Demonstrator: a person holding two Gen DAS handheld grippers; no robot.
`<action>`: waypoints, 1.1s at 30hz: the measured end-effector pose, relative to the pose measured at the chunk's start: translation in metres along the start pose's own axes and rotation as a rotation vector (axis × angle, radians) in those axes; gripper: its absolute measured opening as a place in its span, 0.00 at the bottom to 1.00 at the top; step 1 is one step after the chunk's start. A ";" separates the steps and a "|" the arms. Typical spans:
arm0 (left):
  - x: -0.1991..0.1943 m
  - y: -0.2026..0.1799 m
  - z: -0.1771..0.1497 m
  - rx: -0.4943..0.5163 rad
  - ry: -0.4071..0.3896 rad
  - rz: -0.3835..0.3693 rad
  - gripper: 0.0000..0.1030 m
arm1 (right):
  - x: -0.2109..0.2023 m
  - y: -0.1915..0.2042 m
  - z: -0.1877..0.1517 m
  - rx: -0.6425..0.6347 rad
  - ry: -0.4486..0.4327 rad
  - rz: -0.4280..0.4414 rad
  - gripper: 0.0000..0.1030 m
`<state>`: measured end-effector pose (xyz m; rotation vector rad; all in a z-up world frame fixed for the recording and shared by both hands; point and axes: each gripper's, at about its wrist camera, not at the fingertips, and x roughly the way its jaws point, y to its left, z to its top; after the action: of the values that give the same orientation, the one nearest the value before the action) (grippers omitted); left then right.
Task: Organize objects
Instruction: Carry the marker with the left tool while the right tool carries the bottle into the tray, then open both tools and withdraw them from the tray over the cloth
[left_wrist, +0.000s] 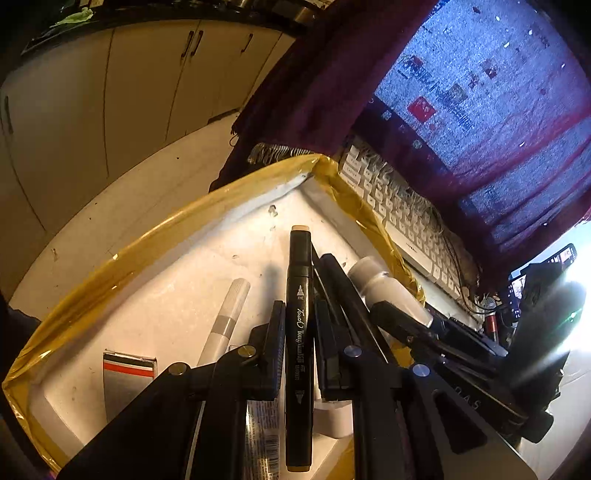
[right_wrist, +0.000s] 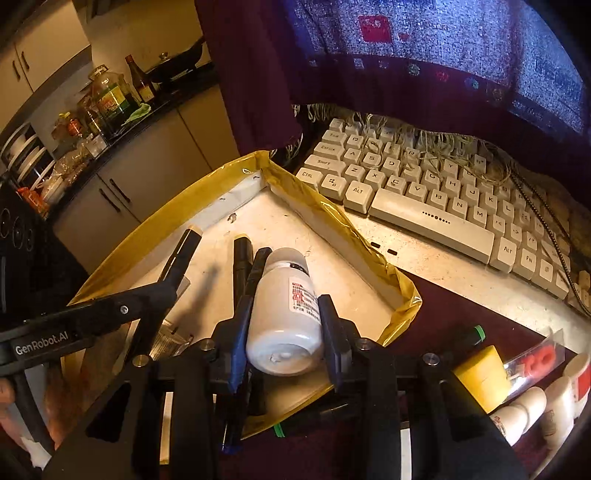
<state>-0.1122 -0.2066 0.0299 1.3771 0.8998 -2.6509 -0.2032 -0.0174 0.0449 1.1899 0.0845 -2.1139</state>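
Both grippers angle steeply down over the tray (right_wrist: 343, 218), side by side. The left gripper (left_wrist: 299, 325), nearly closed, clamps a black marker (left_wrist: 300, 295) upright between its pads. The right gripper (right_wrist: 284, 321), partly open, grips a white bottle (right_wrist: 284, 314), cap forward. In the tray lie a white pen (left_wrist: 229, 317), a small box (left_wrist: 127, 373) and two black pens (right_wrist: 242, 258). A keyboard (right_wrist: 424, 218) sits beside the tray.
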 end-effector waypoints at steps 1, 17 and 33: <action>0.000 -0.001 0.000 0.005 -0.003 0.007 0.12 | 0.000 -0.002 0.000 0.009 -0.002 0.006 0.32; -0.040 -0.046 -0.036 0.208 -0.198 -0.002 0.50 | -0.067 -0.022 -0.045 0.112 -0.058 0.141 0.51; -0.011 -0.137 -0.096 0.464 -0.076 -0.161 0.60 | -0.136 -0.125 -0.148 0.355 -0.154 -0.122 0.51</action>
<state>-0.0719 -0.0475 0.0610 1.3045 0.4139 -3.1538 -0.1254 0.2061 0.0305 1.2402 -0.3082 -2.3886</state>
